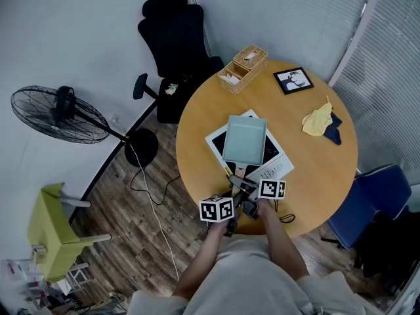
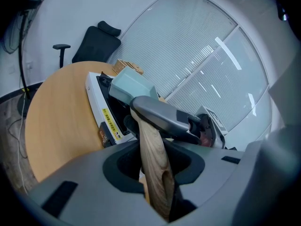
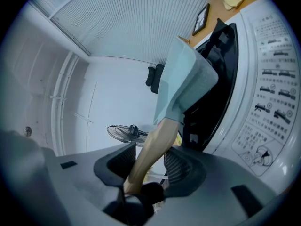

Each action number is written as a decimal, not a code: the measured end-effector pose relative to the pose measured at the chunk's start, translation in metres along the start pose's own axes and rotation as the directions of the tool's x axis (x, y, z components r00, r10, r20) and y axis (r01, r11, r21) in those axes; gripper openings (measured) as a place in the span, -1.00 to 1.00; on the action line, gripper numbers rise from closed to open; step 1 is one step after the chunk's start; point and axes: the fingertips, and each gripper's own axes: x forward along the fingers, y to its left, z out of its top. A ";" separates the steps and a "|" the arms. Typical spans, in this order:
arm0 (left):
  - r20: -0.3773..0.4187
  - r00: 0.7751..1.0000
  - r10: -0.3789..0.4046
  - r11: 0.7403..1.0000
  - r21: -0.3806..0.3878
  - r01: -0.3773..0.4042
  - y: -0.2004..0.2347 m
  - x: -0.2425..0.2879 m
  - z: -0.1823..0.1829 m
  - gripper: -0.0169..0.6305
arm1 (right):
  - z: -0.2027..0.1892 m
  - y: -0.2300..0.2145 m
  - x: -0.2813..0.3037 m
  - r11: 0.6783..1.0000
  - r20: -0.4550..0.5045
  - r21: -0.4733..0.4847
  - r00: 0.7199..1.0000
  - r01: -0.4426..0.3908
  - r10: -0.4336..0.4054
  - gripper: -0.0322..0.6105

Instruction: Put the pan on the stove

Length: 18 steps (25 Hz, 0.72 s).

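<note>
1. Near the middle of the head view, a round wooden table [image 1: 315, 176] carries a white stove [image 1: 279, 166] with a black glass top. The pale teal square pan [image 1: 245, 140] lies over the upper part of that glass.
2. At the pan's lower edge, its wooden handle [image 2: 150, 145] points down the frame toward the person, whose 2 forearms come in from the bottom.
3. Low in the centre of the left gripper view, the left gripper [image 2: 153, 159] has its jaws part-way closed and pinching the handle. The pan and stove sit beyond it at upper left.
4. At bottom centre of the right gripper view, the right gripper [image 3: 149, 166] pinches the same handle between its jaws. The pan rises above it, and the stove's printed white panel fills the right of the frame.
5. From these views I cannot tell whether the pan's base rests on the glass or is held just clear of it.
6. Toward the top of the table stand a wicker basket [image 1: 243, 67] and a framed picture [image 1: 293, 80], with a yellow cloth [image 1: 317, 120] at the right.
7. Off the table, a black office chair [image 1: 174, 44] stands at upper centre, a fan [image 1: 59, 113] at left and a green chair [image 1: 49, 231] at lower left.
</note>
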 end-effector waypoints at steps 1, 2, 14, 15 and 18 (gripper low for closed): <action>0.003 1.000 0.001 1.000 0.002 -0.001 0.000 -0.001 0.001 -0.55 | 0.000 0.001 0.001 1.000 0.001 0.005 1.000 -0.003 0.003 -0.33; 0.004 1.000 0.001 1.000 0.005 -0.001 0.001 -0.001 0.001 -0.55 | 0.000 0.001 0.001 1.000 0.003 0.012 1.000 -0.007 0.006 -0.33; -0.018 1.000 -0.009 0.999 0.046 0.010 -0.005 -0.003 0.001 -0.35 | 0.005 0.000 -0.013 0.997 -0.010 -0.025 0.997 0.072 -0.072 -0.09; -0.018 1.000 -0.007 0.999 0.051 0.008 -0.005 -0.003 0.001 -0.33 | 0.005 0.000 -0.016 0.996 -0.015 -0.039 0.996 0.085 -0.085 -0.08; -0.014 1.000 0.005 0.997 0.072 -0.004 -0.004 -0.005 0.003 -0.29 | 0.006 -0.003 -0.028 0.992 -0.018 -0.063 0.994 0.108 -0.110 -0.07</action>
